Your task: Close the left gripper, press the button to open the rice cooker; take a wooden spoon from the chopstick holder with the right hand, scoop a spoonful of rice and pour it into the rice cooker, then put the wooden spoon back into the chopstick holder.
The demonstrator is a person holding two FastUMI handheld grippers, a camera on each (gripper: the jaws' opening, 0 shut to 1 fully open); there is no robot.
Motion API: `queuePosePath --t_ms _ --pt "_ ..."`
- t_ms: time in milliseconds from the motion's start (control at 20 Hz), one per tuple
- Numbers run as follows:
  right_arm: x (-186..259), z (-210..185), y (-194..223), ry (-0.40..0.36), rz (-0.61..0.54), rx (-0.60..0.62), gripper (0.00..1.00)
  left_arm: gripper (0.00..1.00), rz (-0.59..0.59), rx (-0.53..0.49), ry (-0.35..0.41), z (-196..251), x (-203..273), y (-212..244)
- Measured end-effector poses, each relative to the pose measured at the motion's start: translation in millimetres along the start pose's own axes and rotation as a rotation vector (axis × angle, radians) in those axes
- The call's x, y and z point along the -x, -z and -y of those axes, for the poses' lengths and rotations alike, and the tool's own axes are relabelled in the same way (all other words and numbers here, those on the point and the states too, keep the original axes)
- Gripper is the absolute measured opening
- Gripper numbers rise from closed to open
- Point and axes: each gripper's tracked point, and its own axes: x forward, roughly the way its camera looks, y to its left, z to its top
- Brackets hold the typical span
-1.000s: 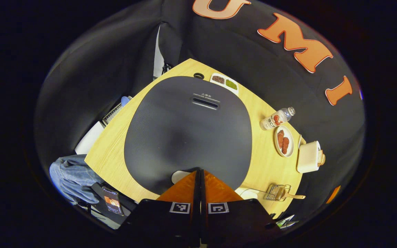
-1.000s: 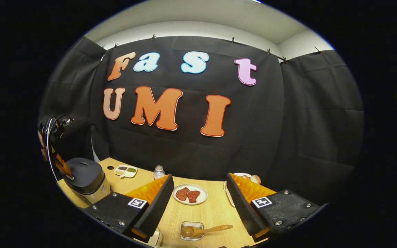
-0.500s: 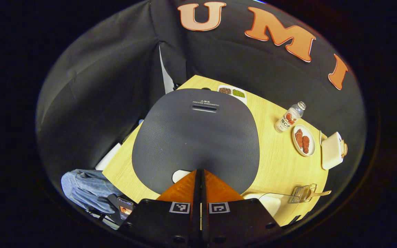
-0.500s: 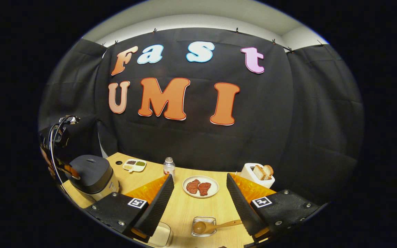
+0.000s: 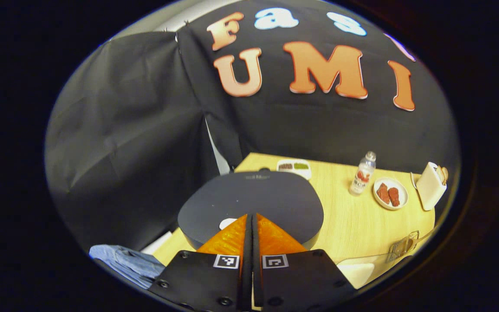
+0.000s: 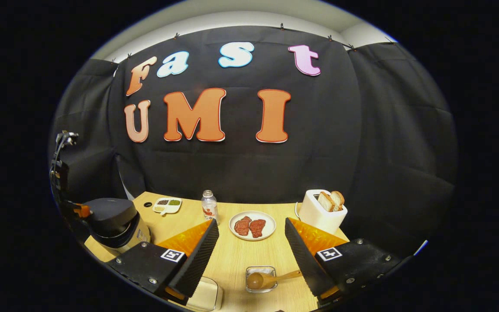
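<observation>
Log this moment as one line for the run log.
left gripper: shut, at cooker button | lid: closed | right gripper: open, empty | spoon: in holder

The right gripper (image 6: 249, 236) is hovering over the wooden table (image 6: 236, 260) with its fingers spread wide and nothing between them. Below the gap, a wooden spoon (image 6: 267, 278) is lying in the chopstick holder (image 6: 260, 279), while the rice cooker (image 6: 113, 219) is sitting closed at far left with the left gripper (image 6: 80, 211) touching its front edge.
</observation>
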Motion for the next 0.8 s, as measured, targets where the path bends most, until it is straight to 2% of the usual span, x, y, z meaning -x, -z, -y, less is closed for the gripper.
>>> queuePosePath --t_ms 200,250,350,400,450,500,550,600,800 --pt "-5 11 7 0.021 -0.012 0.009 0.95 0.06 0.235 -0.015 -0.007 3 33 -59" --pt "-5 12 10 0.022 -0.017 0.009 0.95 0.09 0.258 -0.012 0.012 7 40 -61" --pt "-7 14 14 0.021 -0.027 0.006 0.95 0.27 0.266 0.013 0.05 15 49 -61" --pt "-9 17 18 0.022 -0.034 0.006 0.95 0.41 0.266 0.025 0.063 17 54 -59" --pt "-11 19 21 0.025 -0.039 0.006 0.95 0.38 0.268 0.031 0.065 17 53 -59" --pt "-12 22 25 0.028 -0.046 0.004 0.95 0.43 0.267 0.033 0.065 16 55 -58" --pt "-14 23 29 0.025 -0.056 0.001 0.95 0.53 0.276 0.035 0.068 17 58 -57" --pt "-14 25 36 0.024 -0.069 -0.001 0.95 0.49 0.28 0.038 0.078 19 60 -57" --pt "-19 35 59 0.026 -0.117 -0.005 0.96 0.78 0.258 0.067 0.088 28 70 -45"
